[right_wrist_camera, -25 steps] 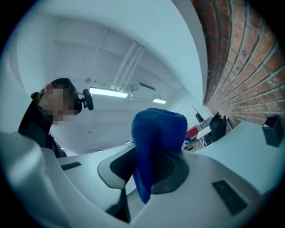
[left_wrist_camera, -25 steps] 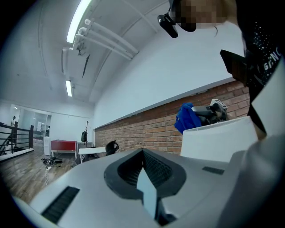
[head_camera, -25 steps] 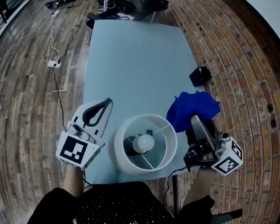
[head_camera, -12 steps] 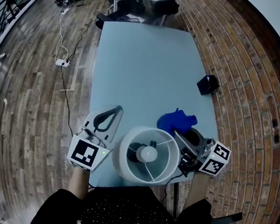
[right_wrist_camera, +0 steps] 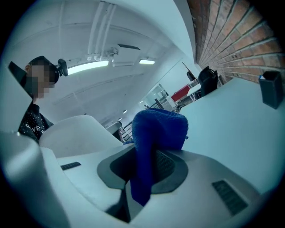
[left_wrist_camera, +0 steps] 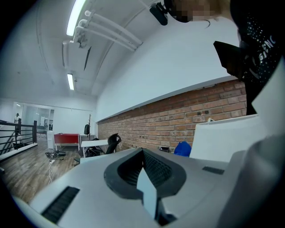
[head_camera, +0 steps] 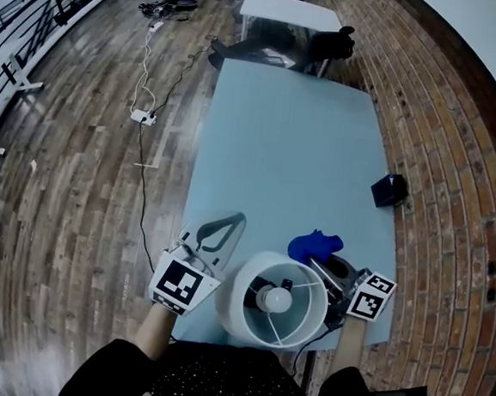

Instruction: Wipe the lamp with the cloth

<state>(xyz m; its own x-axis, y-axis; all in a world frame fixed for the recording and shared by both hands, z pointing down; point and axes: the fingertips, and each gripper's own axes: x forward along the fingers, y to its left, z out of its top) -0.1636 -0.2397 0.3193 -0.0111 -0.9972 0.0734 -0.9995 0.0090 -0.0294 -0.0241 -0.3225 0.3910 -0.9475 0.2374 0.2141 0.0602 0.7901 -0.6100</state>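
Right gripper (head_camera: 320, 264) pinches the blue cloth (head_camera: 315, 243), just beside the white lamp (head_camera: 275, 300) at the table's (head_camera: 296, 145) near edge. Left gripper (head_camera: 227, 225) is pressed together, empty, on the lamp's other side. Best bet: press cloth onto shade, sweep lightly, avoid tipping it.

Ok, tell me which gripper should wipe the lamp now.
Right. The right gripper is shut on the blue cloth, close beside the lamp. The left gripper is shut on nothing, at the lamp's other side.
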